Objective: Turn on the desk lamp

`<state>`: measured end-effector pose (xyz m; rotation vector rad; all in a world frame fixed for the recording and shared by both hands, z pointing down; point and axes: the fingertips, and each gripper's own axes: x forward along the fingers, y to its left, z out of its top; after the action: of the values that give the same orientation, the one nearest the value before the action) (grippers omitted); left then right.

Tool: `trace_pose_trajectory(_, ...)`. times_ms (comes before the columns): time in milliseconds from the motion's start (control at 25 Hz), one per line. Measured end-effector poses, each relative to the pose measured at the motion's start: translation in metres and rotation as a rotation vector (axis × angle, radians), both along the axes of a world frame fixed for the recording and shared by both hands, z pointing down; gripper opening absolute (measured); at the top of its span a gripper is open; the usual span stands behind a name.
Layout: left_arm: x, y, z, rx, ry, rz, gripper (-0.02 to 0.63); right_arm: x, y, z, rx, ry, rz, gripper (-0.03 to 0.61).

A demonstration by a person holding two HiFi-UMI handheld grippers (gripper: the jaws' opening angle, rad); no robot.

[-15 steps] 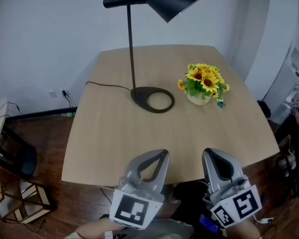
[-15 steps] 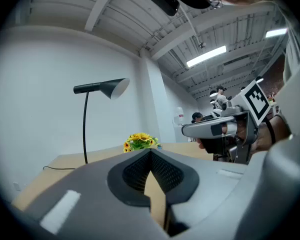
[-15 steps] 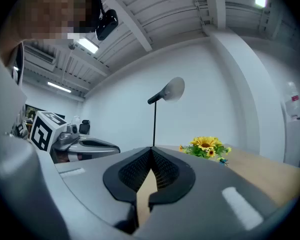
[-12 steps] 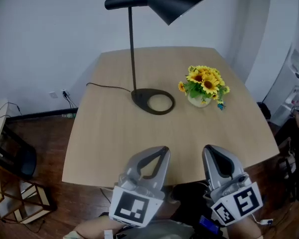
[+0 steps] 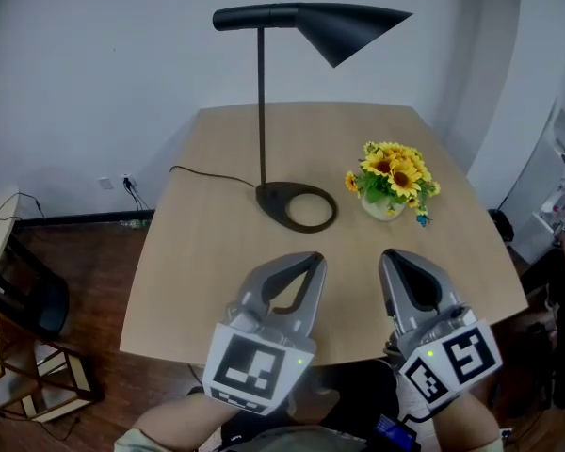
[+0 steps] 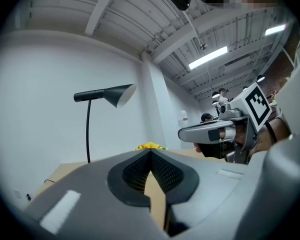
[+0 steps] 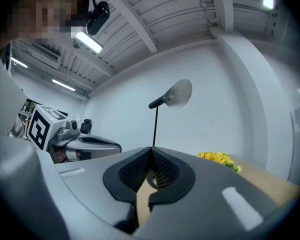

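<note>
A black desk lamp (image 5: 261, 102) stands at the middle of the wooden table (image 5: 207, 252), its ring base (image 5: 298, 206) on the top and its cone shade (image 5: 350, 28) pointing right; the shade shows no light. The lamp's shade (image 6: 121, 93) and the lamp (image 7: 170, 96) also appear in both gripper views. Both grippers hover over the table's near edge, well short of the lamp. My left gripper (image 5: 303, 264) is shut with nothing in it. My right gripper (image 5: 402, 262) is shut and empty too.
A pot of yellow sunflowers (image 5: 393, 179) sits to the right of the lamp base. The lamp's black cord (image 5: 202, 175) runs left off the table toward a wall socket. A dark chair (image 5: 24, 295) stands at the left on the wooden floor.
Both grippers have moved forward over the table edge toward the lamp, and the head view has shifted slightly. Both stay shut.
</note>
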<state>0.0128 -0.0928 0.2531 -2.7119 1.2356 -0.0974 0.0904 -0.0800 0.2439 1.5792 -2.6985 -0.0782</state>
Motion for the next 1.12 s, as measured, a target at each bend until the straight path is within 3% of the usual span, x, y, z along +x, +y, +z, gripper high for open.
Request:
trace_pose_trajectory(280, 0.000, -0.024, -0.007, 0.012, -0.018, -0.010, -0.008, -0.009, -0.033, 0.000, -0.017, 0.018, -0.011, 0.000)
trace_pose_trajectory(1120, -0.023, -0.144, 0.056, -0.134, -0.057, -0.083, -0.008, -0.032, -0.153, 0.054, -0.136, 0.007, -0.035, -0.002)
